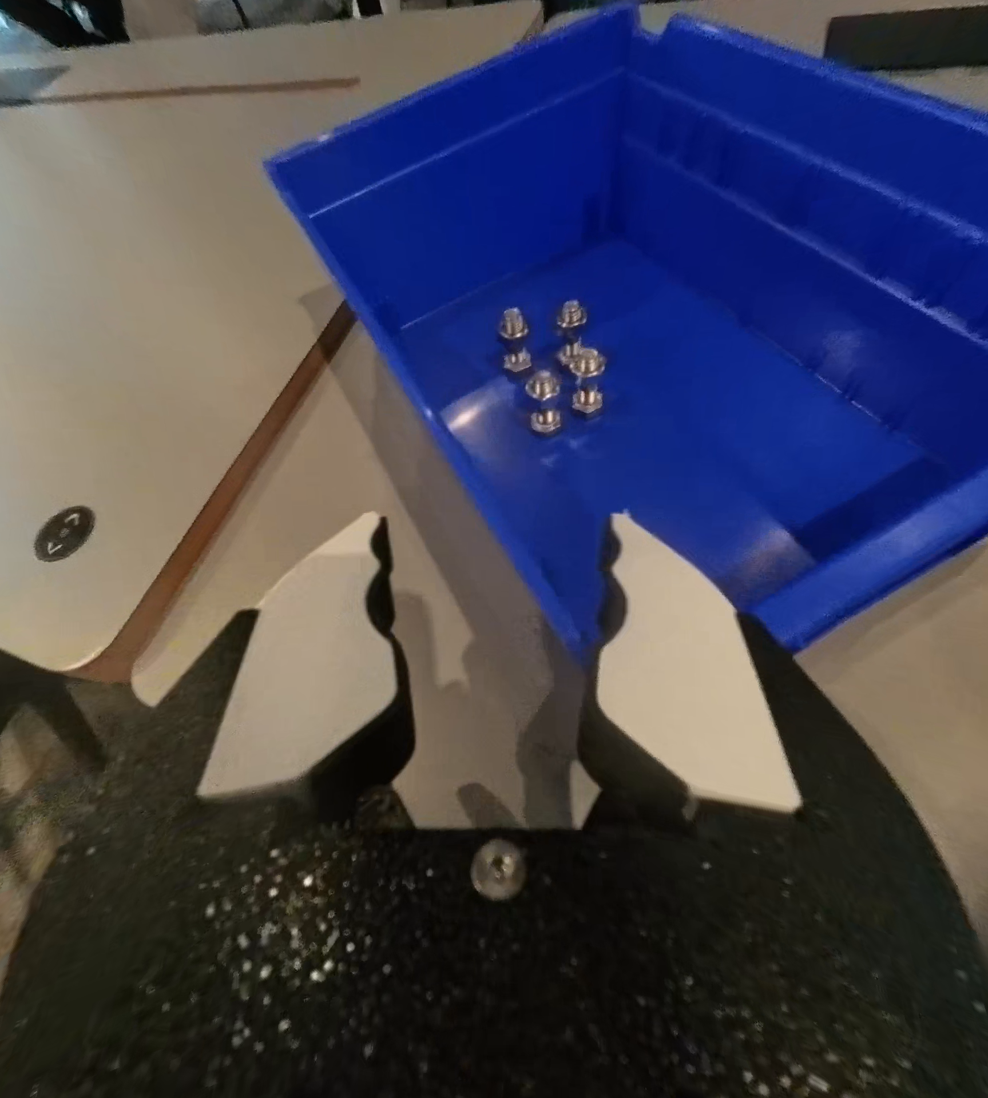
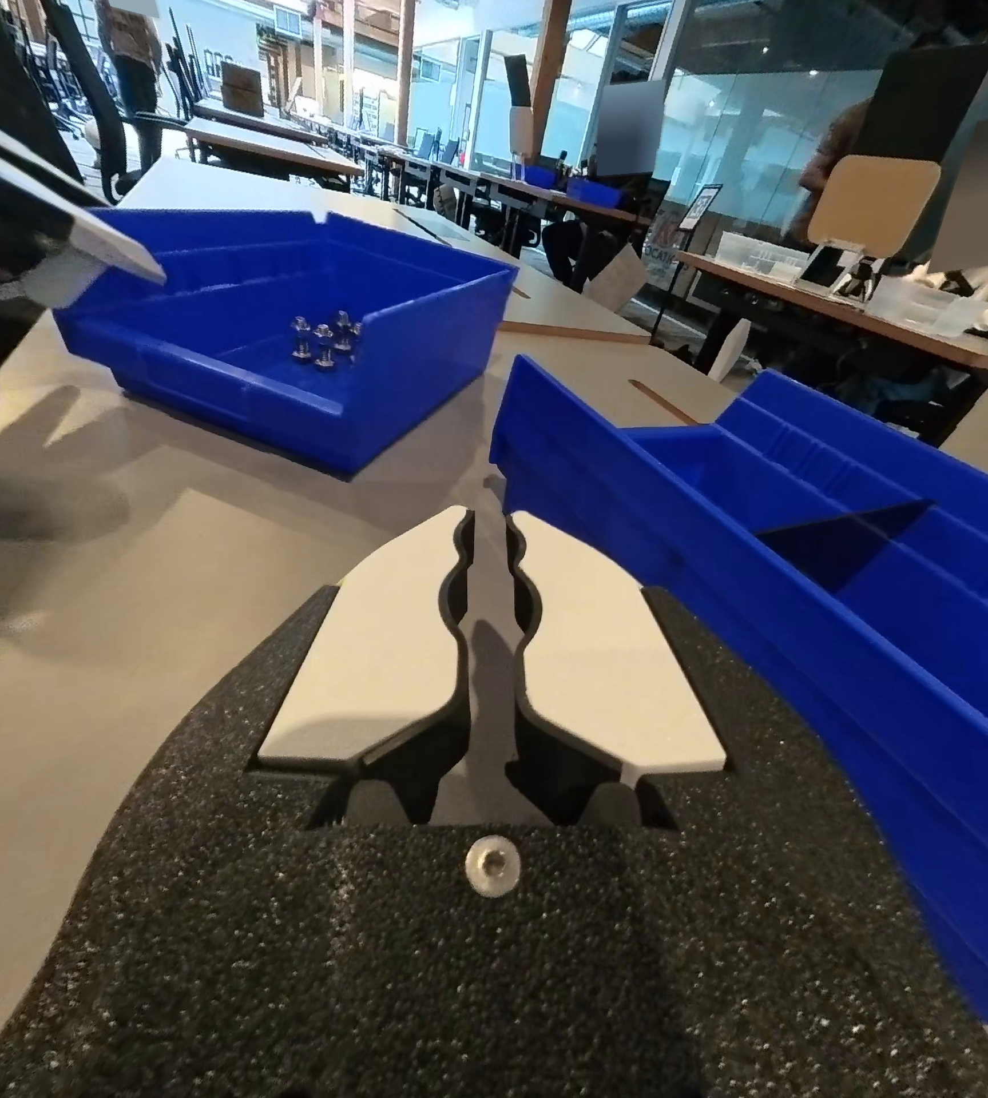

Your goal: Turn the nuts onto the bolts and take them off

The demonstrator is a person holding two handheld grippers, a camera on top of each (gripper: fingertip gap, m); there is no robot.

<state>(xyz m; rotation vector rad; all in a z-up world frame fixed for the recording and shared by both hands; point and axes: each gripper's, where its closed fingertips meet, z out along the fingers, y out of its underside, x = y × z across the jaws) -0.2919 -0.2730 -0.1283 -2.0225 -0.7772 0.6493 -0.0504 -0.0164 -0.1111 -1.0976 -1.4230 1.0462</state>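
Several small silver bolts with nuts on them [image 1: 554, 365] stand upright in a group on the floor of a blue plastic bin [image 1: 467, 196]. They also show in the right wrist view [image 2: 325, 344], inside the same bin [image 2: 301, 410]. My left gripper [image 1: 497, 523] is open and empty, hovering over the bin's near corner. It also shows at the upper left of the right wrist view [image 2: 93, 261], above the bin's left end. My right gripper [image 2: 488, 514] is nearly shut with a narrow gap and holds nothing, low over the table between the two bins.
A second blue bin [image 2: 836, 594] with a dark divider lies close on the right of my right gripper. Both bins rest on a grey table [image 2: 93, 594]. A neighbouring table with a black round button [image 1: 63, 532] lies left. Desks, chairs and people fill the background. Tip to tip, the grippers are about 35 centimeters apart.
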